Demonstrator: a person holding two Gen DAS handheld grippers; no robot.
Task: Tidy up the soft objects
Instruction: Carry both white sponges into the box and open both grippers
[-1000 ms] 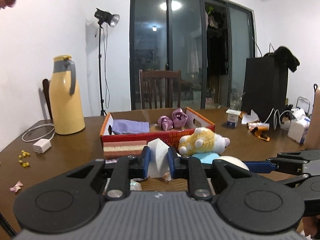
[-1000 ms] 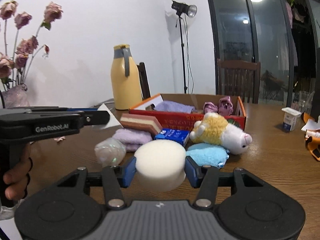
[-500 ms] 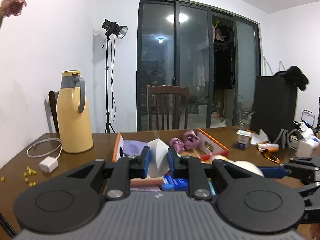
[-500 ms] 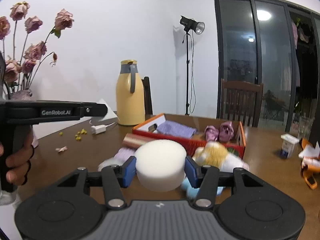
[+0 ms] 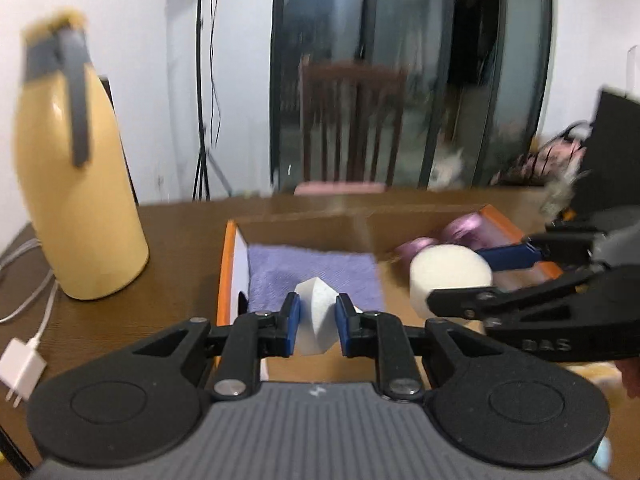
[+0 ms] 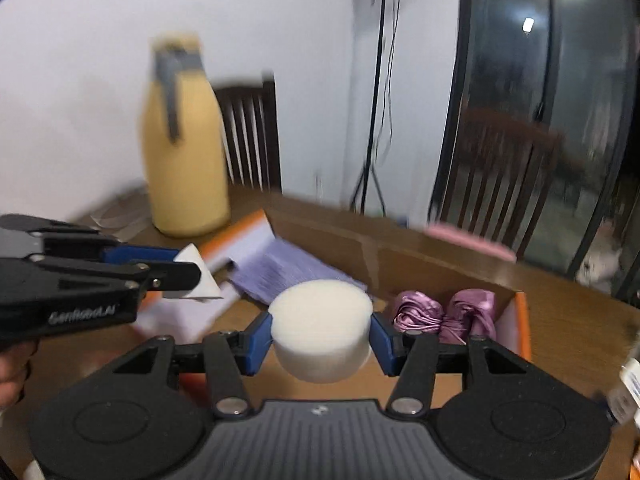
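My left gripper [image 5: 316,322] is shut on a white wedge sponge [image 5: 315,320] and holds it over the left end of the orange cardboard box [image 5: 225,272], above a purple cloth [image 5: 312,276]. My right gripper [image 6: 320,338] is shut on a round white sponge [image 6: 320,334] over the middle of the box [image 6: 522,324]; it also shows in the left wrist view [image 5: 450,276]. Two purple satin bundles [image 6: 444,314] lie in the right end of the box. The left gripper shows in the right wrist view [image 6: 188,274].
A yellow thermos jug [image 5: 76,176] stands on the brown table [image 5: 100,320] left of the box. A white charger and cable [image 5: 22,364] lie at the table's left edge. A wooden chair [image 5: 352,124] and a light stand [image 5: 200,80] are behind the table.
Both grippers have moved forward and now hang over the box, each still holding its sponge. The plush toy and other items in front of the box have dropped out of view.
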